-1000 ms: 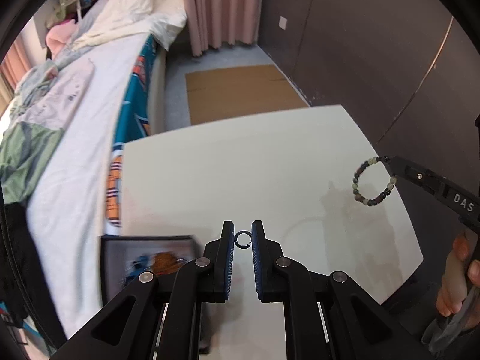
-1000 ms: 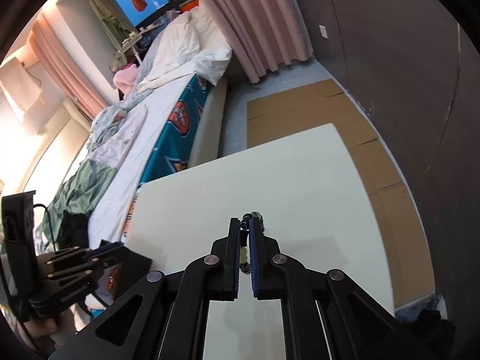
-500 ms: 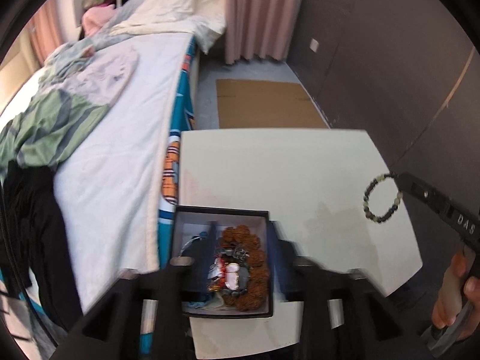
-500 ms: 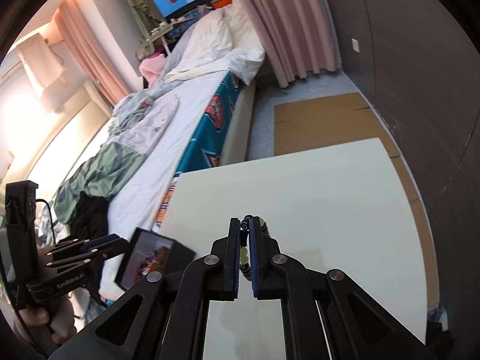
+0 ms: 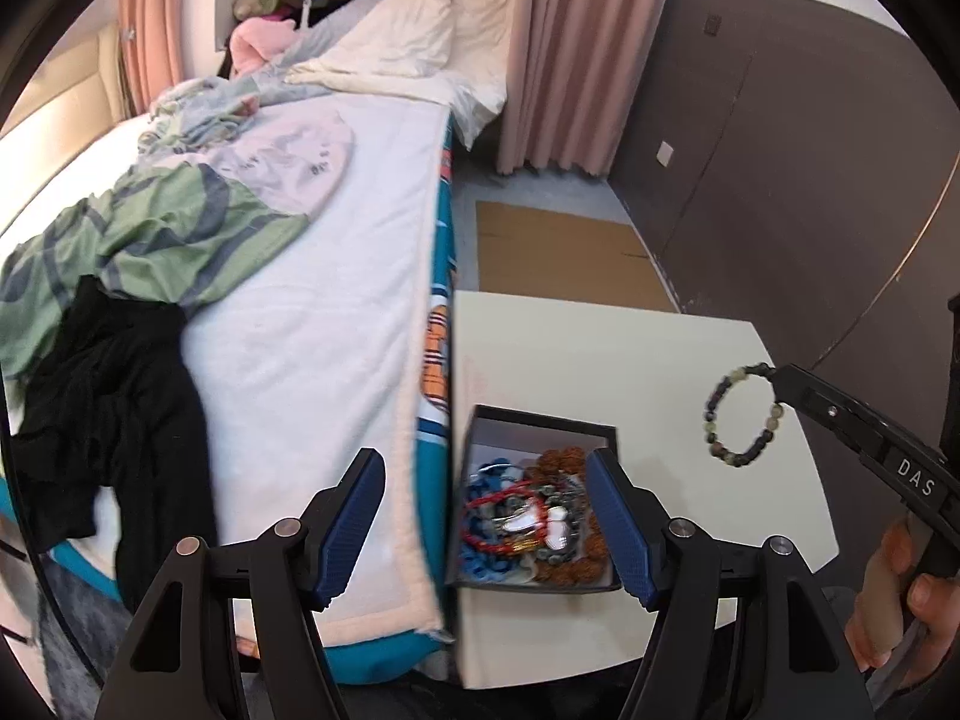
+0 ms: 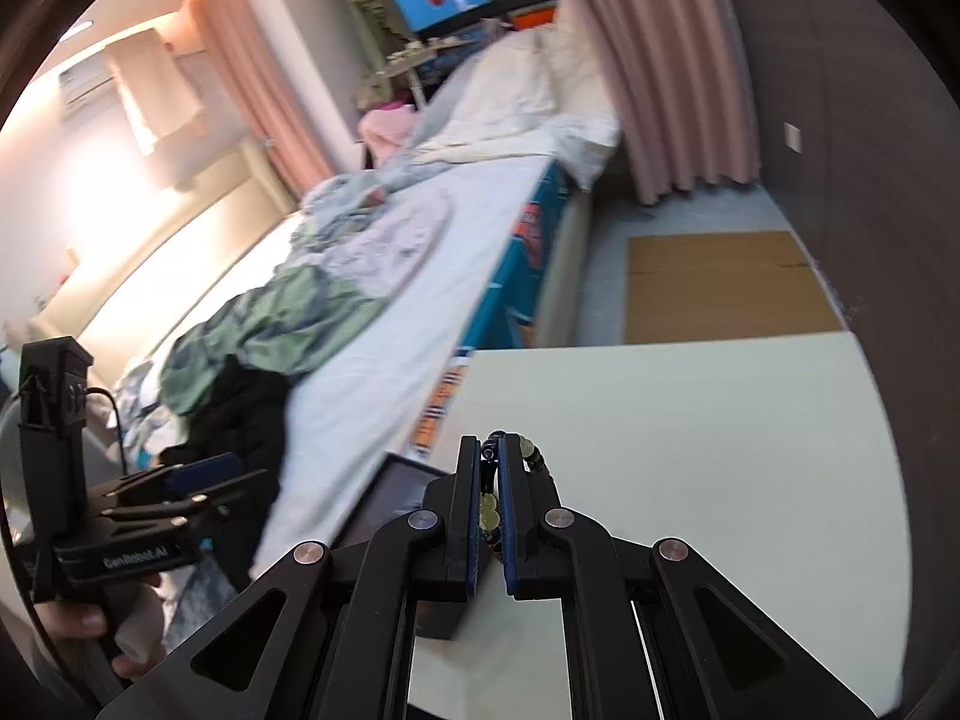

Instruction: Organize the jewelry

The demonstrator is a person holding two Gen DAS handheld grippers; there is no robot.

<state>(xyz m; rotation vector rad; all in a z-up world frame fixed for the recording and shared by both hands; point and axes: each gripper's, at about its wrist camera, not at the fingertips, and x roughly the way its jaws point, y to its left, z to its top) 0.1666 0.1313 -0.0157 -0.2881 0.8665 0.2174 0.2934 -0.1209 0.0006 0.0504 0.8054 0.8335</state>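
Note:
My left gripper [image 5: 485, 468] hangs over a black jewelry box [image 5: 540, 420] at the table's left edge. Its jaws are opening and nothing is between the blue pads. The box holds a tangle of red, blue and brown bead pieces [image 5: 528, 516]. My right gripper [image 6: 489, 444] is shut on a bracelet of dark and pale green beads [image 6: 531, 453]. In the left wrist view that bracelet [image 5: 741, 414] dangles from the right gripper's tip, above the table to the right of the box. In the right wrist view the box [image 6: 396, 492] lies just left of the right fingers.
The white table [image 5: 600, 348] stands against a bed [image 5: 300, 300] with a green garment and black clothing on it. Flat cardboard [image 5: 558, 252] lies on the floor beyond the table. A dark wall [image 5: 780, 180] runs along the right. A hand [image 5: 900, 600] holds the right gripper's grip.
The left gripper's jaws have spread wide and the small ring they pinched is gone from between them. Both grippers swung left, bringing the box under the left one.

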